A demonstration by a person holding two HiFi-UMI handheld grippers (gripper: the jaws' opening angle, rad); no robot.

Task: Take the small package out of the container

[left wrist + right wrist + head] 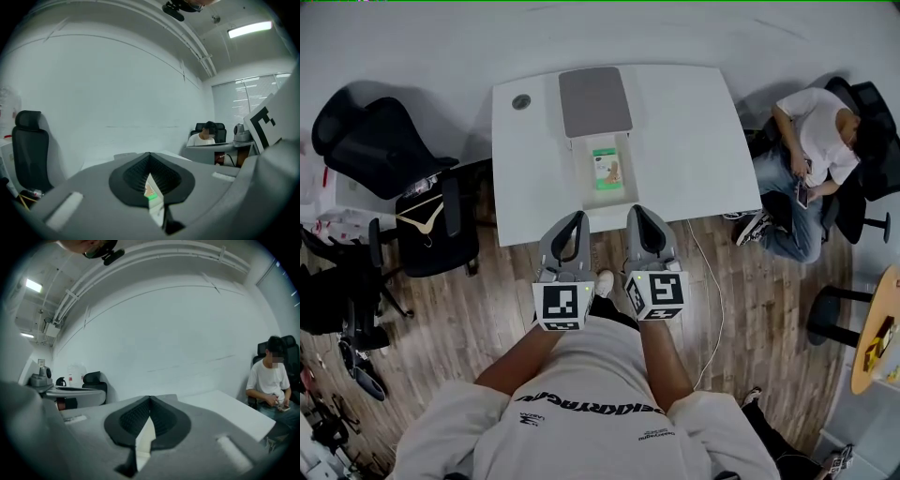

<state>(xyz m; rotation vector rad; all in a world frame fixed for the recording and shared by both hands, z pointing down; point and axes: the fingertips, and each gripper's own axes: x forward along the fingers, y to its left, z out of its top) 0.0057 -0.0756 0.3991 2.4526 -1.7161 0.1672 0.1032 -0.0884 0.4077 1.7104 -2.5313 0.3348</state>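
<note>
White table [694, 141]: its near edge lies under the tips of your two grippers, and the top is bare on both sides of the container [589, 183]. A grey lid [595, 101] sits at the container's far end. The small package [607, 169], green and white, lies flat inside the open container. Left gripper [577, 220] and right gripper [639, 214] are side by side, jaws together, holding nothing.

In the left gripper view the left gripper [150, 154] hides most of the container [157, 208]; only a thin strip of the small package [150, 191] peeks through. In the head view its print is too small to read.
</note>
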